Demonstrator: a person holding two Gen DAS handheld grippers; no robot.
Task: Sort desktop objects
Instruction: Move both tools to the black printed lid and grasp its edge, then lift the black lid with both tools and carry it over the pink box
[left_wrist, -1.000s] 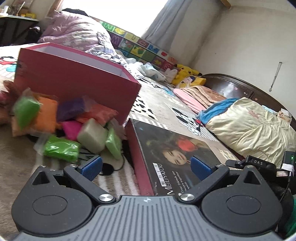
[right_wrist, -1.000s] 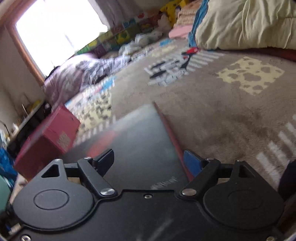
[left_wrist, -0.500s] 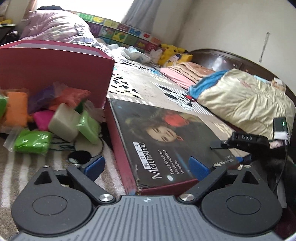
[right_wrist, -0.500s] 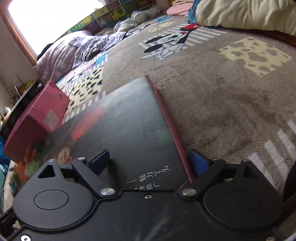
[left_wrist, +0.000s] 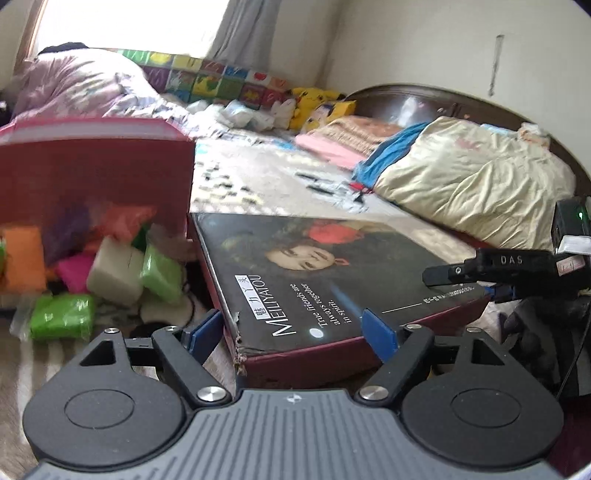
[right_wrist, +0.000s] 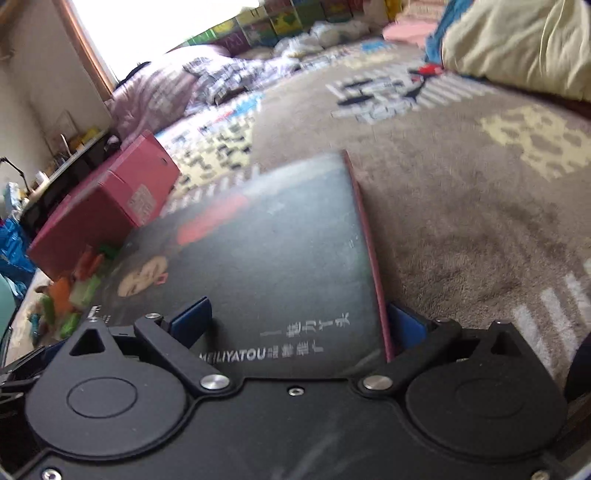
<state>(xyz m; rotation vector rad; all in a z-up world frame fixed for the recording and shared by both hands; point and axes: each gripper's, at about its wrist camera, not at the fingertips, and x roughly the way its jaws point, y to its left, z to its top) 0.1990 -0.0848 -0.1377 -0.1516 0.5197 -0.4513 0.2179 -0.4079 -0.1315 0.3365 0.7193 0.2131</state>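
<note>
The red box (left_wrist: 92, 173) stands at the left with bright clay packets (left_wrist: 110, 273) spilled in front of it, and the flat dark lid (left_wrist: 332, 273) lies just beside them on the carpet (right_wrist: 480, 221). The left gripper (left_wrist: 295, 328) is spread around the lid's near corner, pinching nothing. The right gripper (right_wrist: 299, 317) straddles the lid's far edge; whether it pinches, I cannot tell, so both should probably press evenly and lift level.
</note>
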